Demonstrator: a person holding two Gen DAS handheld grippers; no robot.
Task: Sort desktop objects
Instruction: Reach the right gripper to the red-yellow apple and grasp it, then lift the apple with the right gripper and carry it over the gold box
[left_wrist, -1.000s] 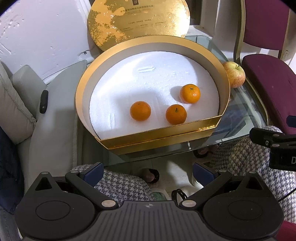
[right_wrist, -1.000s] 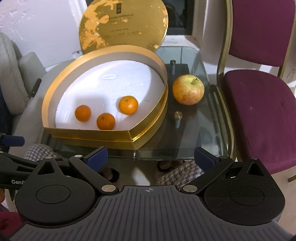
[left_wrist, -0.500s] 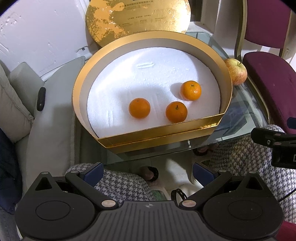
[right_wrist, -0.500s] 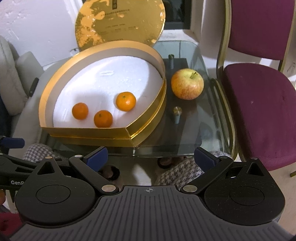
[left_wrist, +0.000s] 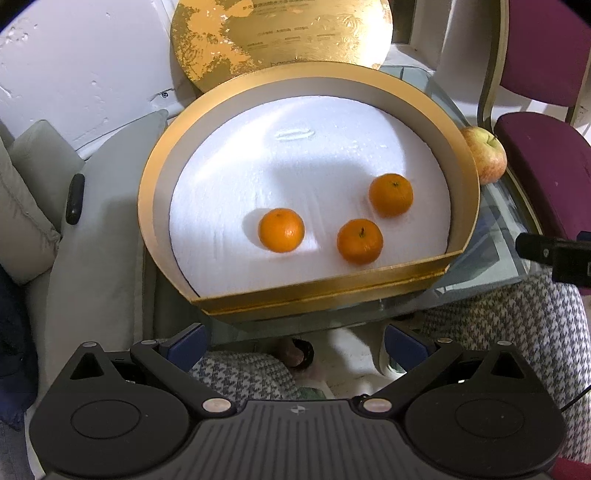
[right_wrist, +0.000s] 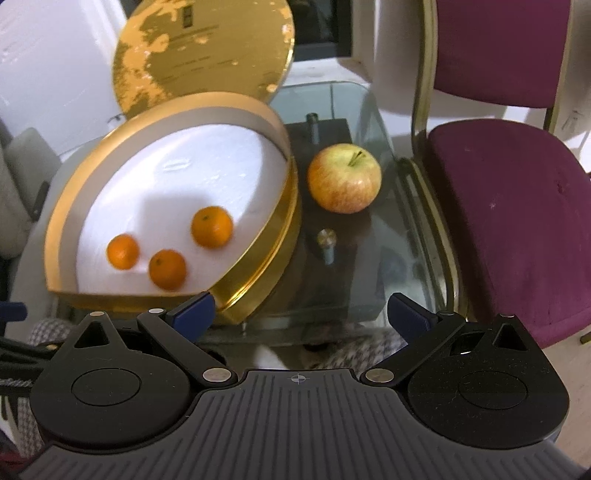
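**Three oranges in the gold box, apple outside**

Left wrist: the gold box (left_wrist: 159, 206) holds three oranges (left_wrist: 281, 230); left gripper (left_wrist: 293, 341) wide open, empty.

Right wrist: the apple (right_wrist: 344, 178) sits on the glass table (right_wrist: 384, 258) just beside the box; right gripper (right_wrist: 301, 310) wide open, empty.

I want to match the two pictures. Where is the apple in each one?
Left wrist view: the apple peeks out at the right, half hidden behind the gold box rim.
Right wrist view: the apple sits in full view, middle, on the glass table.
Shared landmark: the gold box, immediately left of the apple.
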